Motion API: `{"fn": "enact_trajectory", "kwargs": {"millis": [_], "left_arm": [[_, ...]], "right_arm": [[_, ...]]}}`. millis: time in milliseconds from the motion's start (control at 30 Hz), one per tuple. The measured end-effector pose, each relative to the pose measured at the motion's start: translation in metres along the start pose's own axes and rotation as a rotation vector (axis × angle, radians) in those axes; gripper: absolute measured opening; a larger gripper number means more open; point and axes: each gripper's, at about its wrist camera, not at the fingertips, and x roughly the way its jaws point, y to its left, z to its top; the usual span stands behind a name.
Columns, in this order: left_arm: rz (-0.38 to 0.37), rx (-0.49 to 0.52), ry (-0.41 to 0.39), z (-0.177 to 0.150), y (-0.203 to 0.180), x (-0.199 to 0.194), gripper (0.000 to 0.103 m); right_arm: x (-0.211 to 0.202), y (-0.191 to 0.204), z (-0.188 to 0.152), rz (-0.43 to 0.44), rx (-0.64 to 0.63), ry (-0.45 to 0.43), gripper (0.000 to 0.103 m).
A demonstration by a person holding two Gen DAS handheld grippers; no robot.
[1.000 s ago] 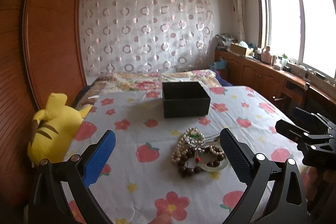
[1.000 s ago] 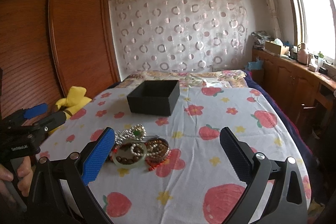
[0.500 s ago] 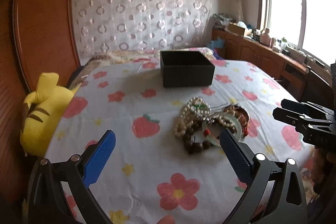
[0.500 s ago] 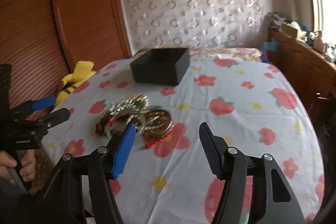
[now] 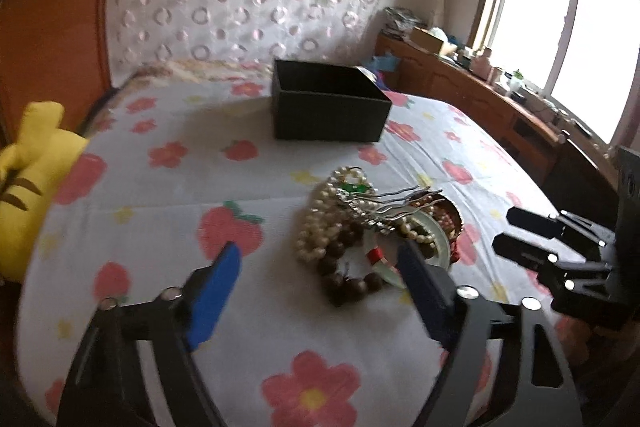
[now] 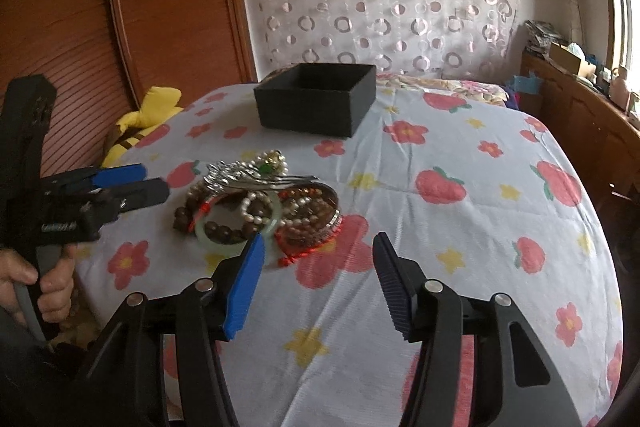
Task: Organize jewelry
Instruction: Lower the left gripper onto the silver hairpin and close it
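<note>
Jewelry sat heaped near the middle of the bed, on the strawberry-and-flower sheet: pearl strands, dark wooden beads, a silver hair comb, a pale green bangle and a round tin of beads, all tangled and touching. Just beyond the pile stood the black box, open-topped. Left claw hovered low right in front of the heap, jaws spread wide, nothing between them. Right claw hung on the other side, just short of the tin, jaws parted too and empty. A yellow plush toy lay at the bed's edge against the wooden wardrobe
</note>
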Motion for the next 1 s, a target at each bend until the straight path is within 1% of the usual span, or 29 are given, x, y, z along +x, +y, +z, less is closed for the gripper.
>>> {"fn": "enact_trajectory", "kwargs": {"millis": [100,133,167,200,233,300,433,500,567,767,800,833,867,933,1000], "left_arm": [[-0.037,-0.015,0.015,0.009,-0.002,0.012,0.053],[-0.051,-0.029,0.022,0.012,-0.001,0.016,0.050],[-0.059,-0.043,0.032,0.014,0.000,0.019,0.043],[-0.070,-0.054,0.041,0.017,0.001,0.022,0.040],[-0.087,-0.070,0.049,0.021,0.002,0.025,0.039],[-0.096,-0.077,0.054,0.027,0.002,0.030,0.037],[-0.128,-0.088,0.072,0.038,-0.001,0.038,0.037],[-0.129,-0.101,0.096,0.041,-0.001,0.044,0.037],[-0.132,-0.117,0.123,0.043,0.000,0.050,0.037],[-0.148,-0.144,0.171,0.038,0.001,0.063,0.036],[-0.146,-0.147,0.170,0.038,0.001,0.063,0.033],[-0.135,-0.148,0.170,0.038,0.001,0.064,0.022],[-0.141,-0.152,0.166,0.039,0.002,0.064,0.016],[-0.160,-0.148,0.152,0.039,0.002,0.062,0.014],[-0.150,-0.126,0.125,0.041,0.000,0.057,0.012]], "right_arm": [[0.001,-0.004,-0.001,-0.003,0.000,0.003,0.059],[0.001,-0.004,-0.001,0.001,0.001,0.003,0.059],[0.001,-0.004,-0.001,0.002,0.002,0.001,0.059],[0.000,-0.003,-0.002,0.001,0.000,-0.001,0.059],[0.000,-0.003,-0.002,0.000,-0.002,-0.002,0.059],[0.001,-0.003,-0.001,0.002,-0.006,-0.004,0.059],[0.000,0.000,0.000,0.001,-0.015,-0.010,0.059],[0.000,0.001,0.000,0.002,-0.015,-0.013,0.059],[0.000,0.002,0.001,0.005,-0.016,-0.014,0.059],[0.002,0.010,0.000,0.010,-0.025,-0.009,0.059],[0.002,0.011,0.000,0.010,-0.025,-0.009,0.059],[0.002,0.011,0.000,0.010,-0.024,-0.010,0.059],[0.002,0.012,0.000,0.009,-0.025,-0.010,0.059],[0.003,0.012,0.000,0.008,-0.029,-0.009,0.059],[0.002,0.011,0.000,0.010,-0.026,-0.011,0.059]]}}
